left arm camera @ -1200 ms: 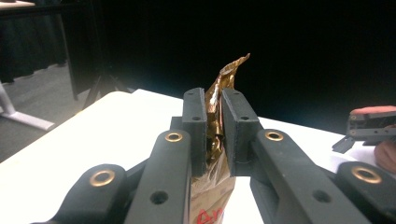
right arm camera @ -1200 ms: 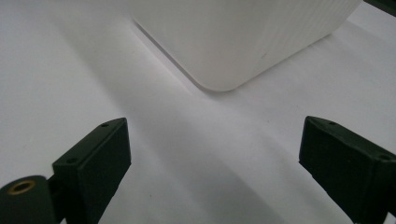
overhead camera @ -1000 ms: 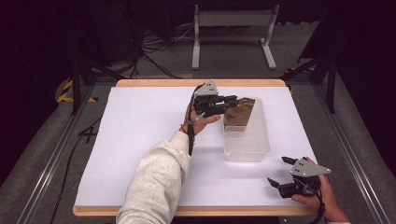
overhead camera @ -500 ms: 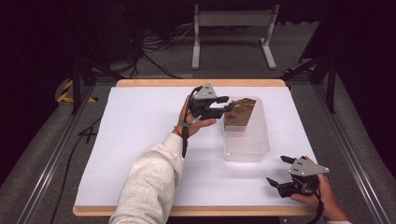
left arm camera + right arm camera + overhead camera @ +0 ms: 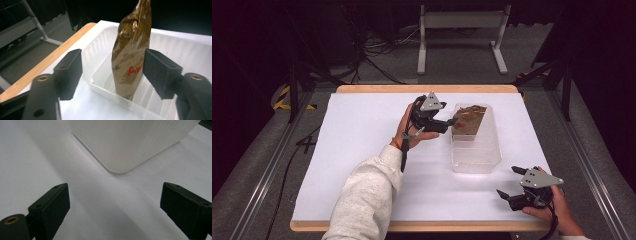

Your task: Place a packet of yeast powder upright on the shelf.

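Observation:
A crinkled gold foil bag [image 5: 468, 119] with red lettering stands upright in the far end of a clear plastic container [image 5: 477, 161]. My left gripper [image 5: 451, 125] is level with the container's left wall and points at the bag. In the left gripper view the bag [image 5: 131, 50] sits between the jaws of that gripper [image 5: 113, 71], which have just been opening. The left pad stands well off the bag and the right pad is at its edge without squeezing it. My right gripper [image 5: 508, 181] rests open near the table's front right corner, with nothing between its jaws [image 5: 115, 205].
The container stands on a white sheet [image 5: 362, 140] that covers a wood-edged table. In the right gripper view the container's rounded near corner [image 5: 125, 150] is just ahead. A metal stand [image 5: 459, 30] and cables lie on the floor beyond the table.
The left gripper's jaws have spread apart and let go of the gold bag, which stays standing in the container. The left hand shifted slightly left. The right hand has not moved.

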{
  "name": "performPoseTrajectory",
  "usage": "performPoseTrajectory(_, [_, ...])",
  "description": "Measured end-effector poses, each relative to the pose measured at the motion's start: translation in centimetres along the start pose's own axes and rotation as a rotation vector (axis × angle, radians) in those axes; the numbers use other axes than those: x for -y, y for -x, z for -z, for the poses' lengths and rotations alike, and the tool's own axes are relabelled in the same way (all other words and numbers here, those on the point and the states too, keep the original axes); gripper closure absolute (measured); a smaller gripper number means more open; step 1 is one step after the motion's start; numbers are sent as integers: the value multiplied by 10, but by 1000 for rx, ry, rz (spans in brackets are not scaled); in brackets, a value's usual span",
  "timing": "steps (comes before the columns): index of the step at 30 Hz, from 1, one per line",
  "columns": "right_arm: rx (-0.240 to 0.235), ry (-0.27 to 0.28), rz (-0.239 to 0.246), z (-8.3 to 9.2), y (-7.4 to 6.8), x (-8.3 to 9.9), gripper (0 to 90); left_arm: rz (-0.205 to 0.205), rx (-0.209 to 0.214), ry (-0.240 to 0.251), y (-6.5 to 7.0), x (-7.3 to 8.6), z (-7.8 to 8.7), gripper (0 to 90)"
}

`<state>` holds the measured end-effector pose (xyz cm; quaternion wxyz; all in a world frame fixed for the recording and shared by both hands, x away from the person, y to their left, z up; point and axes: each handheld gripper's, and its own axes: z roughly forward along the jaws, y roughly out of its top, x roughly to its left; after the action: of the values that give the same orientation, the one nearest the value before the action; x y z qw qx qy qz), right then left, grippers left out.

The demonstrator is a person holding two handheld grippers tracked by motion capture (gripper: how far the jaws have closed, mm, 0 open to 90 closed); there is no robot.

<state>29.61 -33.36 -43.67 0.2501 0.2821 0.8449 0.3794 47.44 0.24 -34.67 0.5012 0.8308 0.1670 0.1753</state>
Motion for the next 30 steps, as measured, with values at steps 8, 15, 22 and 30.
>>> performPoseTrajectory(8, [1,0,2,-1,0,-1,97,-22,-41,-84,3,5,15,177])
performPoseTrajectory(15, [4,0,-2,-1,0,-1,96,-40,-94,-108,3,16,35,130])
performPoseTrajectory(22, [4,-1,1,-1,0,-2,97,-47,-119,-143,3,28,51,101])
performPoseTrajectory(30, [1,-4,-2,-2,-1,-2,97,-62,-133,-159,5,41,68,87])
